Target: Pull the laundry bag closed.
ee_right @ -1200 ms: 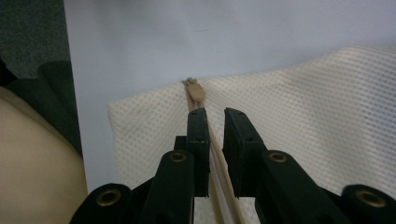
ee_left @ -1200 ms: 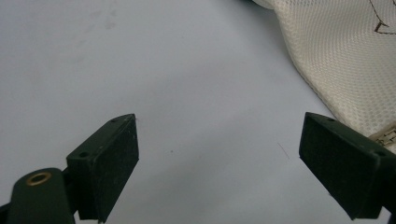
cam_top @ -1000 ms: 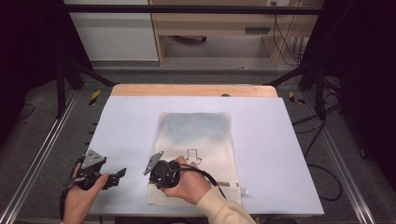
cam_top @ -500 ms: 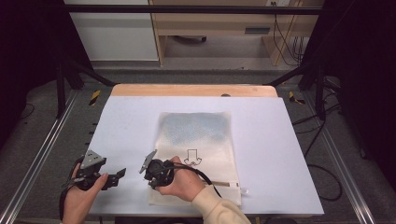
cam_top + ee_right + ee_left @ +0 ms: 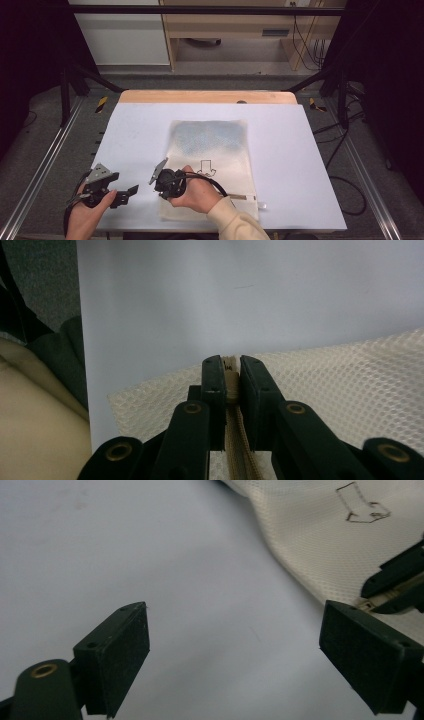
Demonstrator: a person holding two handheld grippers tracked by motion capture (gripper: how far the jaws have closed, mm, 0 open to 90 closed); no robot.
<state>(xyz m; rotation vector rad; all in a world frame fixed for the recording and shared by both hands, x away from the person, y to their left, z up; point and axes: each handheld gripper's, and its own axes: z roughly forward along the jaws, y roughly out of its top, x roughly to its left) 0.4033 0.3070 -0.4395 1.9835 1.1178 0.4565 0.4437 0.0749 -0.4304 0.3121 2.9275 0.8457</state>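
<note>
A cream mesh bag with a printed arrow lies flat on the white table. My right gripper sits at the bag's near left corner. In the right gripper view its jaws have just been closing and are now shut on the tan zipper pull, with the zipper tape running back beneath them. The mesh bag spreads out to the right of the jaws. My left gripper rests on the bare table just left of the bag. Its jaws stand wide open with nothing between them.
The zipper's far end sticks out at the bag's near right. The table's near edge runs close below both hands. A wooden strip borders the far side. Metal rails flank the table. The right gripper's jaws show beside the mesh bag.
The right hand has shifted a touch to the left along the bag's near edge. The left gripper has kept still.
</note>
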